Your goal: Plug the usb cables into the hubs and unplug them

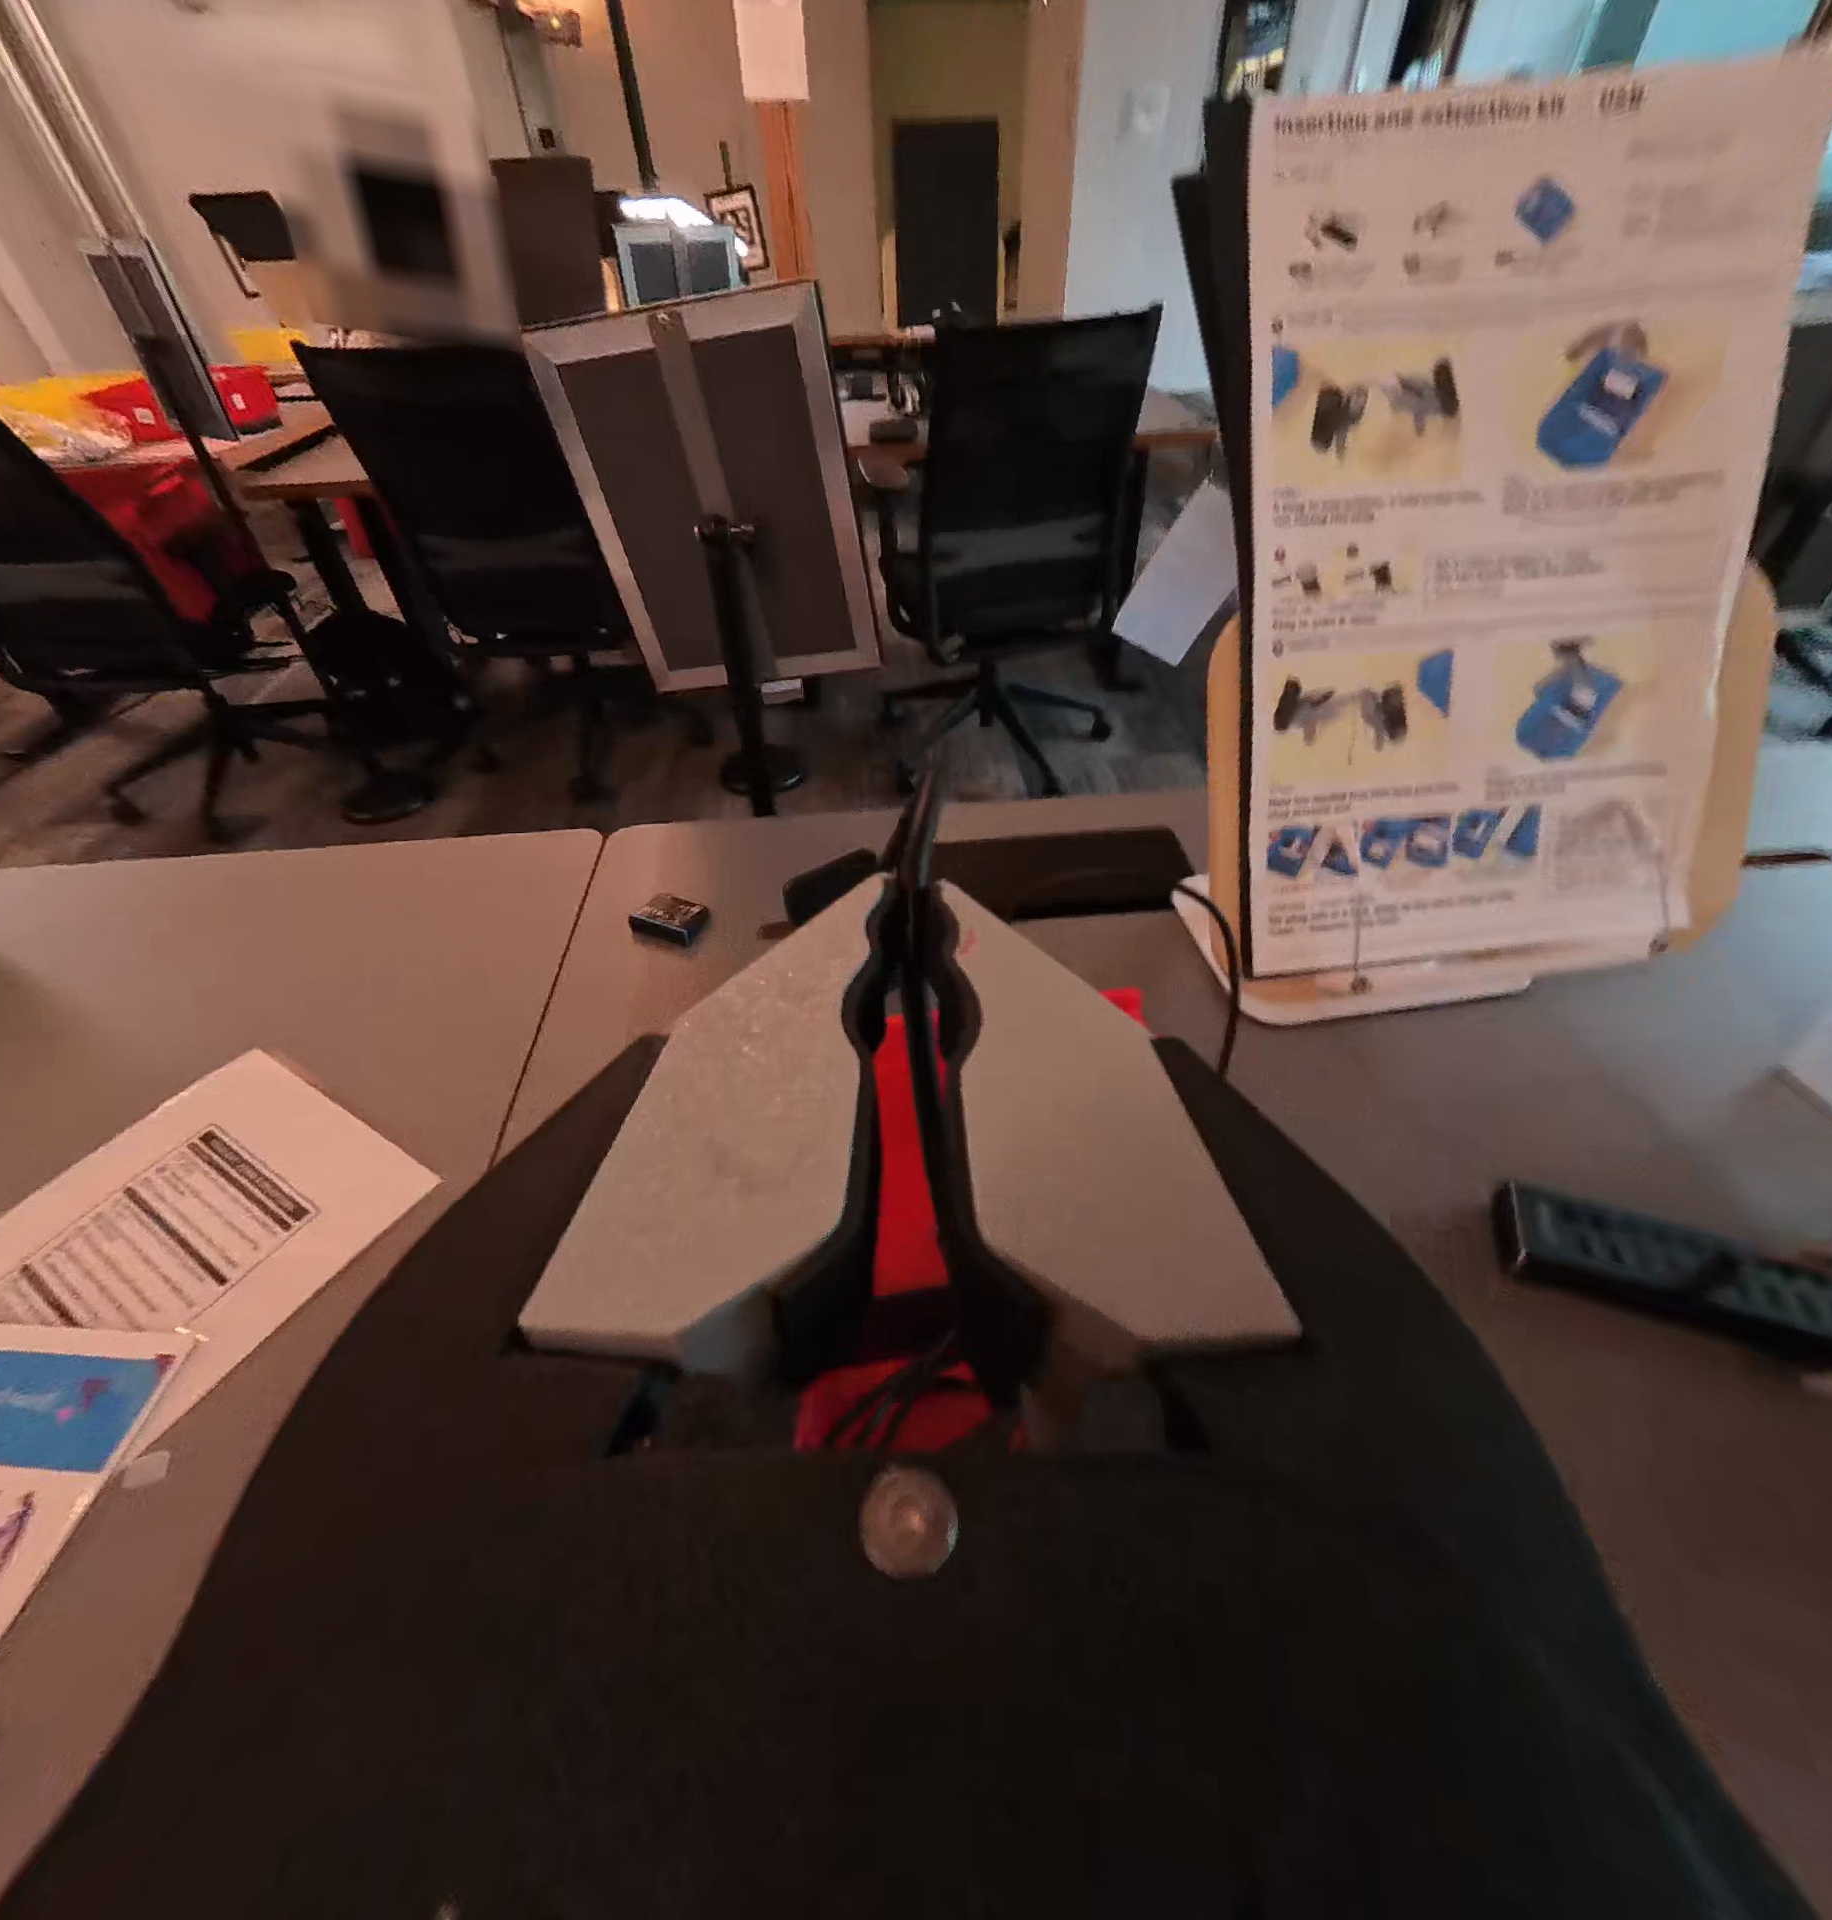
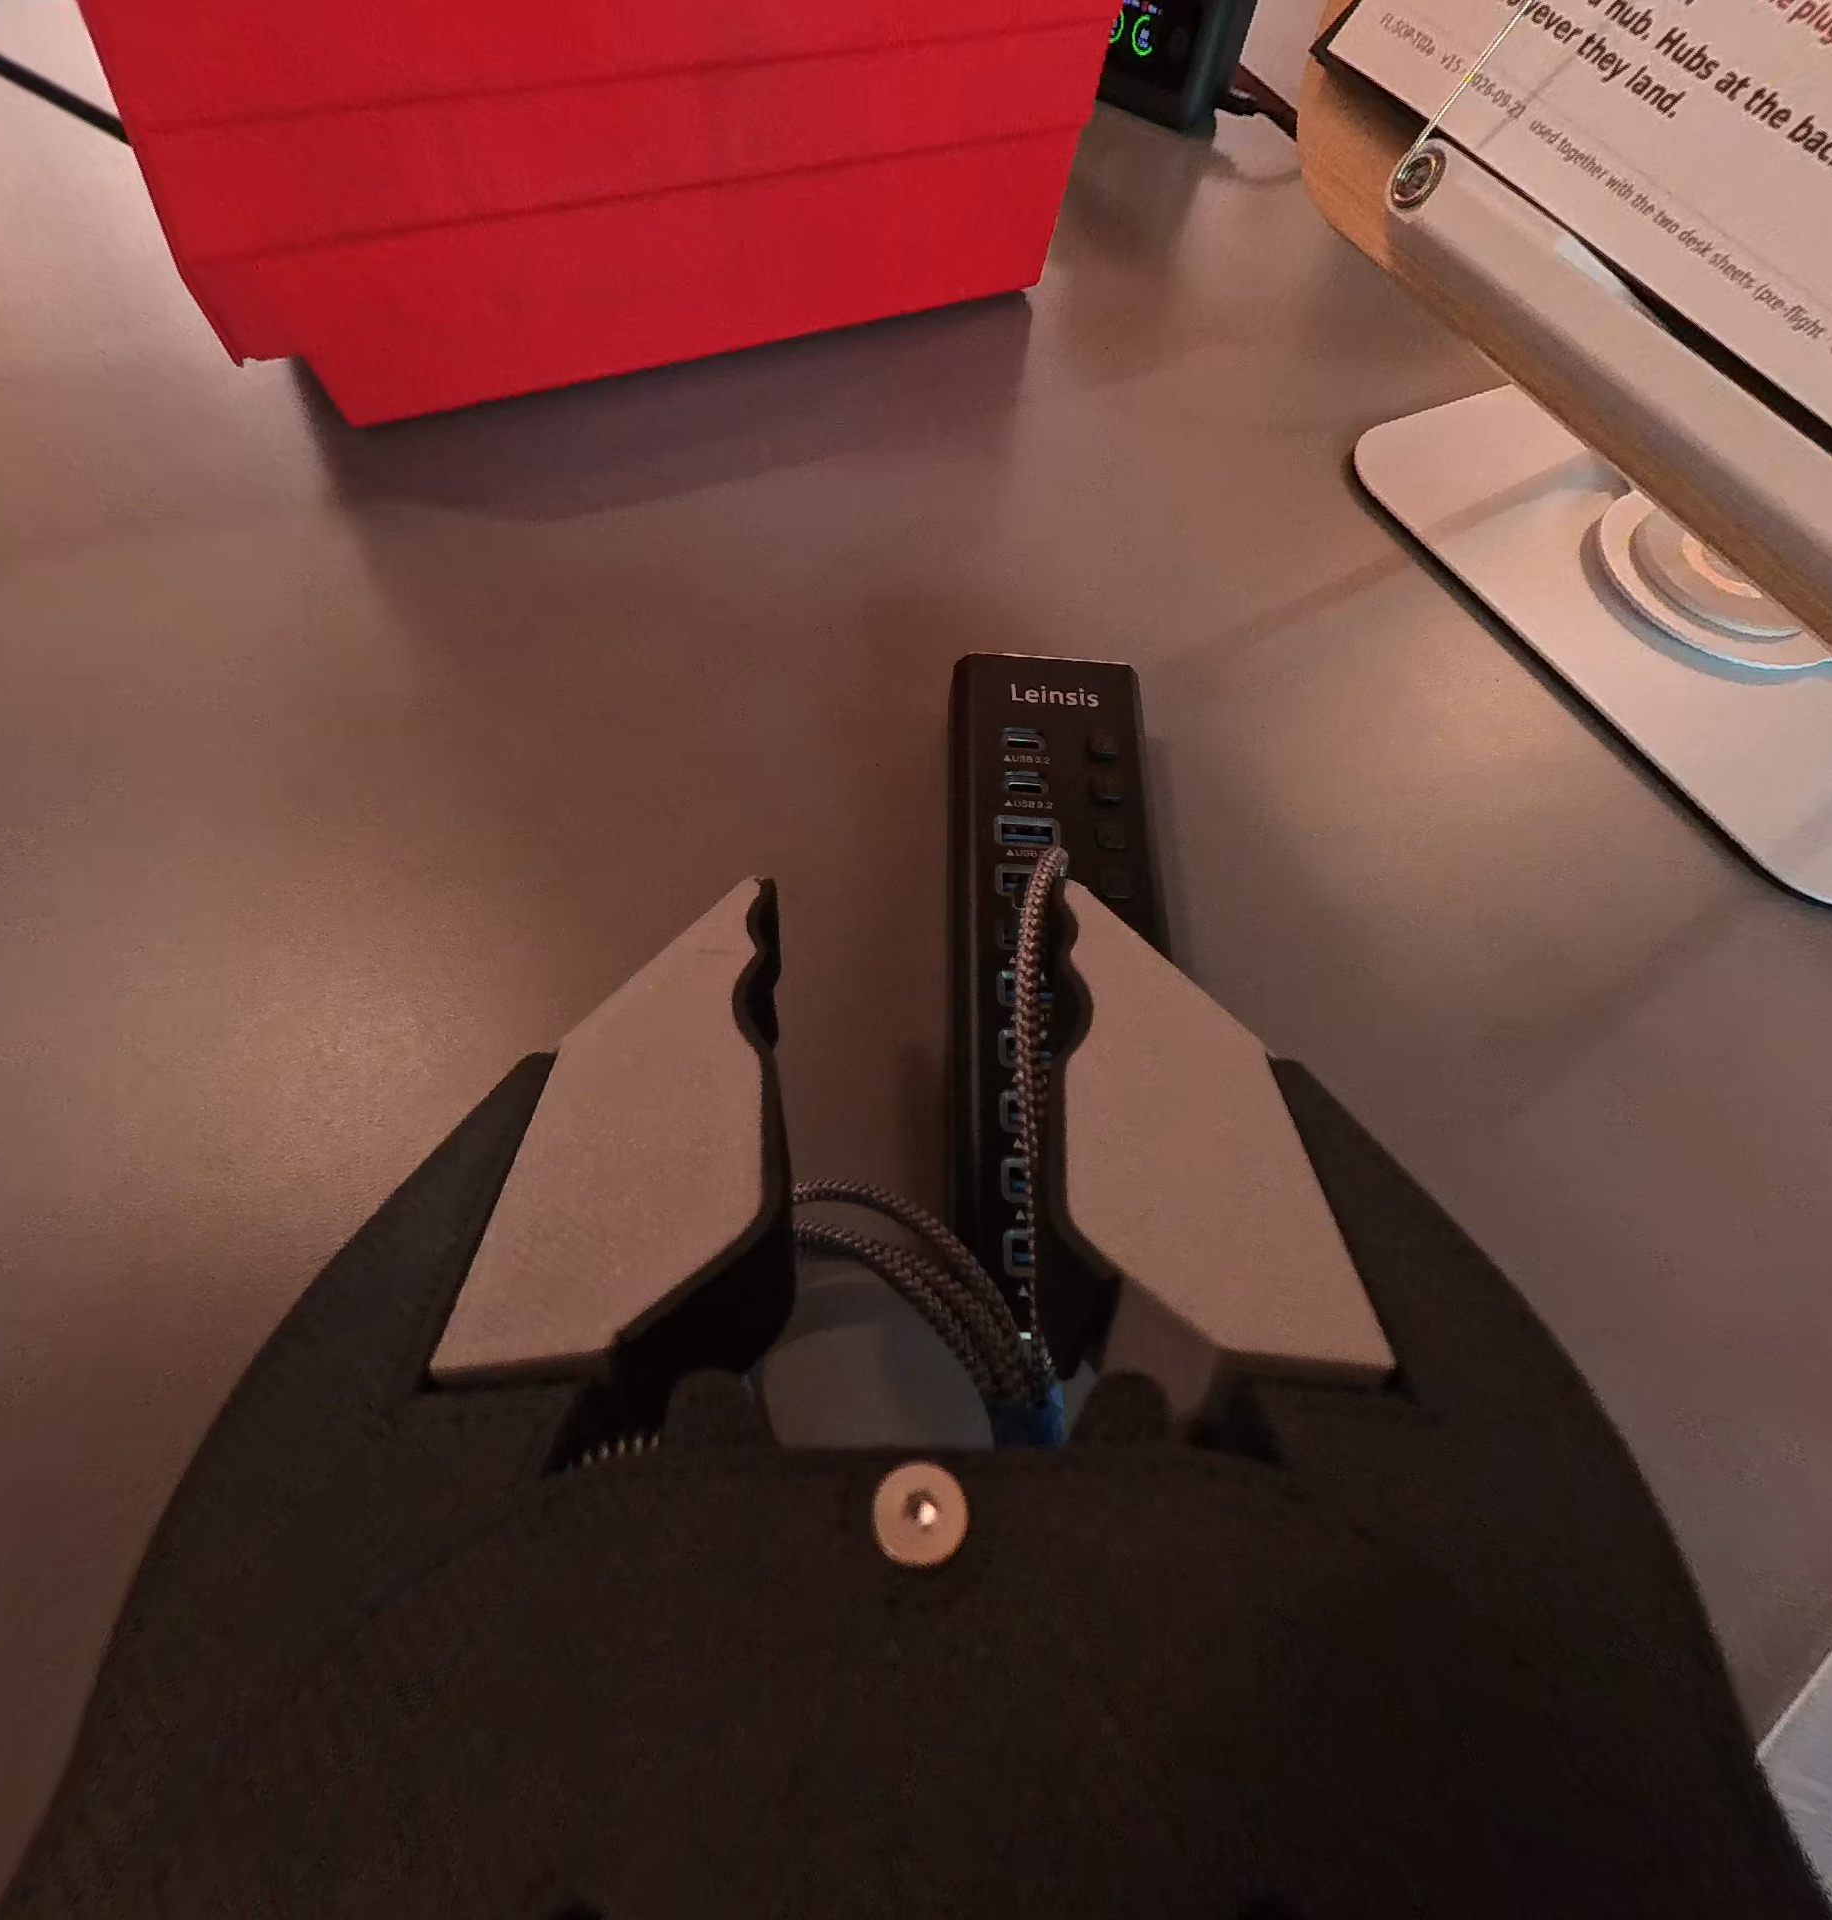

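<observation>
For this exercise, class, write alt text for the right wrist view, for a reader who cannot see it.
The right gripper, jaws open, hangs over a black USB hub lying on a grey table, with a braided grey cable running along the hub's row of ports. A red bin stands behind, and a white stand holding a printed sheet sits at right.

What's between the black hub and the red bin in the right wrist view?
Only bare grey table lies between the hub and the red bin in the right wrist view.
</observation>
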